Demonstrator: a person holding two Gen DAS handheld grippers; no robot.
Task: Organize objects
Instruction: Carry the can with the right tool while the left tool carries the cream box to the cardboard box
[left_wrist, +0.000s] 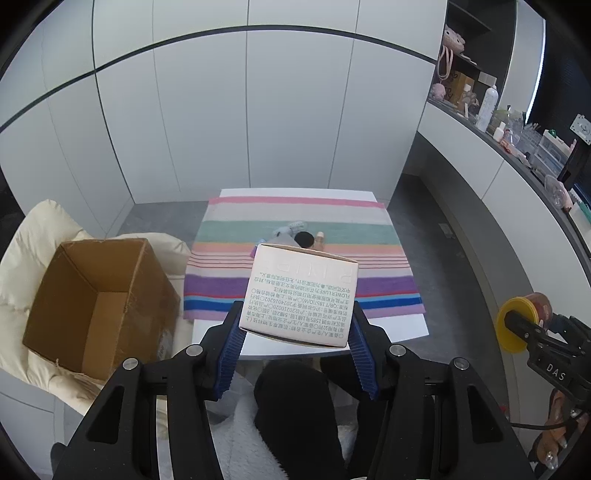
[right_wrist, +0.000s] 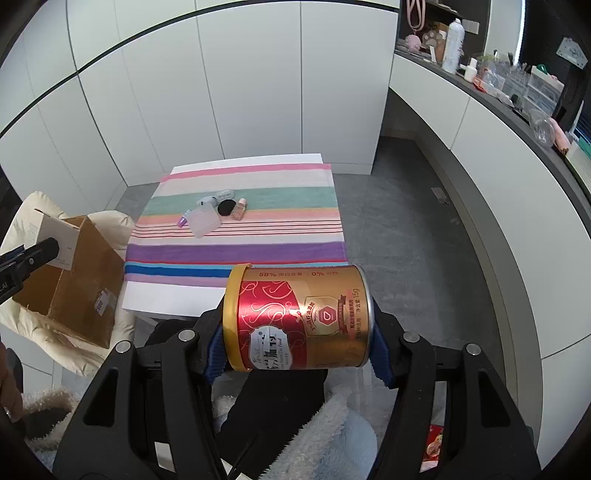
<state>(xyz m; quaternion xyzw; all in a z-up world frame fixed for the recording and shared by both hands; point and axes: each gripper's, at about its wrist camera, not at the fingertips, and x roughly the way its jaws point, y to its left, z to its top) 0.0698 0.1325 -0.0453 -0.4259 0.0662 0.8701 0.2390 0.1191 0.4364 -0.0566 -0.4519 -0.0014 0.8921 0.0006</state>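
Observation:
My left gripper (left_wrist: 297, 345) is shut on a pale pink carton with printed text (left_wrist: 301, 293), held in the air before the table's near edge. My right gripper (right_wrist: 297, 352) is shut on a red and gold can with a yellow lid (right_wrist: 299, 317), lying sideways between the fingers. An open brown cardboard box (left_wrist: 99, 306) stands on a cream cushion left of the table; it also shows in the right wrist view (right_wrist: 74, 291). On the striped cloth (right_wrist: 240, 243) lie a clear case (right_wrist: 204, 220), a black puff (right_wrist: 226, 207) and a small pink bottle (right_wrist: 240, 209).
The small white table (left_wrist: 317, 334) stands before white wall cabinets. A long counter (right_wrist: 480, 92) on the right is crowded with bottles and organisers. Grey floor runs between the table and the counter. The person's legs are below the grippers.

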